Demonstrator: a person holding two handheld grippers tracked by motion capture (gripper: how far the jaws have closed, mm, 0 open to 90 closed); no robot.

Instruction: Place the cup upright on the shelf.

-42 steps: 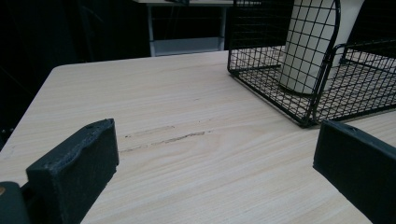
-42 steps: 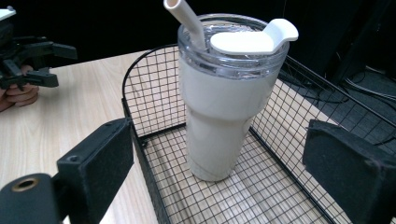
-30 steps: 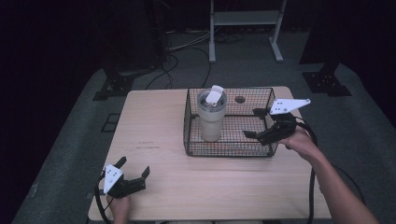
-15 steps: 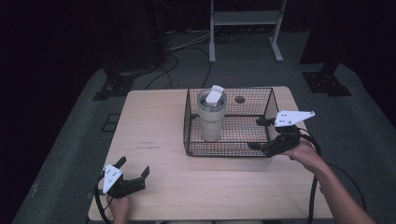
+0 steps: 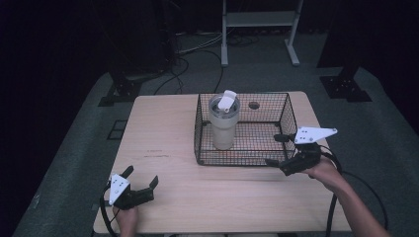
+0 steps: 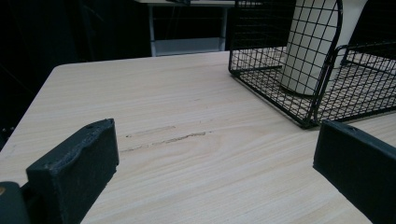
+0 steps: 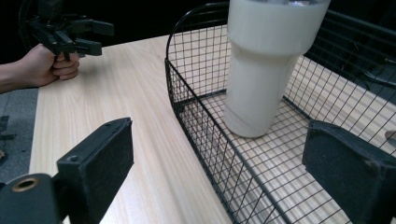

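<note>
R gripper [image 5: 276,149] held spread at wire basket [image 5: 286,116] corner, white tumbler [image 5: 223,123] inside; L gripper [image 5: 141,177] spread, nothing gripped

One tumbler [image 5: 223,123], one wire basket [image 5: 286,116], two hand-held grippers [image 5: 140,183].

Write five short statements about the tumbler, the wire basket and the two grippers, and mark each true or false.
1. The pale cream tumbler with a flip lid stands upright inside the black wire basket. True.
2. The right gripper is shut on the tumbler. False: its jaws are open, at the basket's near right corner, apart from the tumbler.
3. The left gripper is open over the light wooden table, near its front left corner. True.
4. The tumbler lies on its side on the table. False: it stands upright in the basket.
5. The left gripper holds the basket's rim. False: it is well clear of the basket.
</note>
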